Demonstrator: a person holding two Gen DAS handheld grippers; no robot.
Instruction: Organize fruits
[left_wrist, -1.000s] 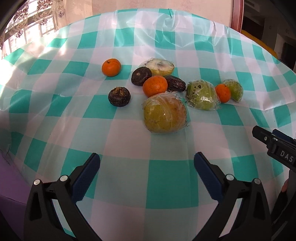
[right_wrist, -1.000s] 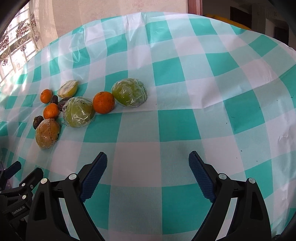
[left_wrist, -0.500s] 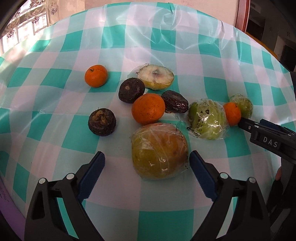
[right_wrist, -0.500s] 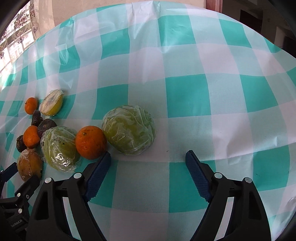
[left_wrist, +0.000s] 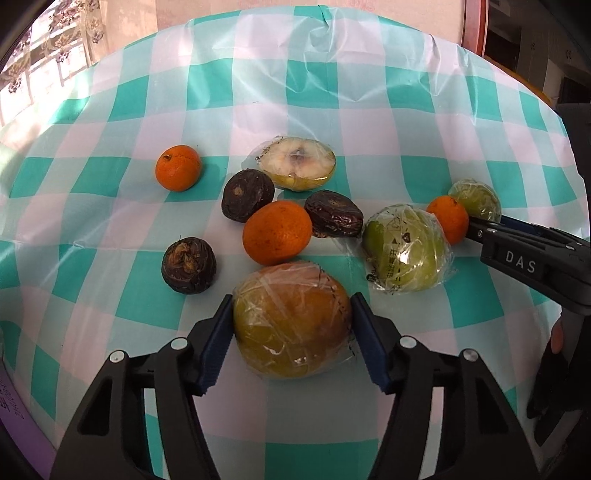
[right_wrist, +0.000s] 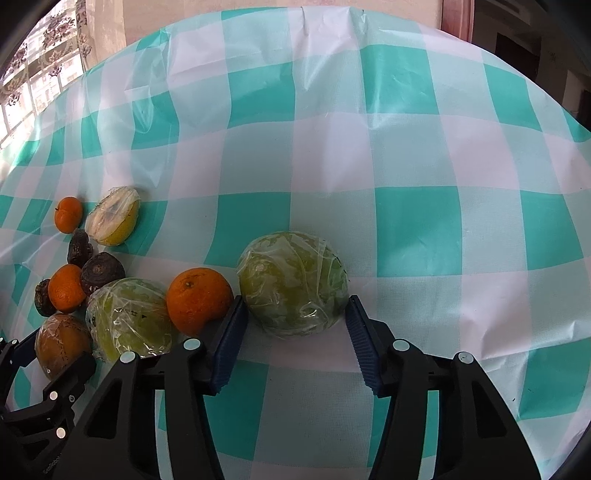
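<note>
Fruits lie on a teal-and-white checked tablecloth (left_wrist: 332, 96). My left gripper (left_wrist: 291, 325) has its blue pads against both sides of a wrapped yellow-brown fruit (left_wrist: 291, 321), which rests on the cloth. My right gripper (right_wrist: 293, 325) straddles a wrapped green fruit (right_wrist: 293, 282); its pads sit at the fruit's near sides. An orange (right_wrist: 199, 299) touches the right gripper's left finger. Another wrapped green fruit (left_wrist: 406, 251), two more oranges (left_wrist: 277, 232) (left_wrist: 178, 167), three dark fruits (left_wrist: 189, 264) and a wrapped cut half (left_wrist: 297, 167) lie nearby.
The right gripper's body (left_wrist: 535, 258) reaches in from the right in the left wrist view. A window (left_wrist: 40, 70) is at the far left. The table's edge curves round the back and right, with a wooden frame (left_wrist: 476, 26) behind.
Both grippers moved forward onto their fruits. The left jaws narrowed around the yellow-brown fruit; the right jaws narrowed around the wrapped green fruit.
</note>
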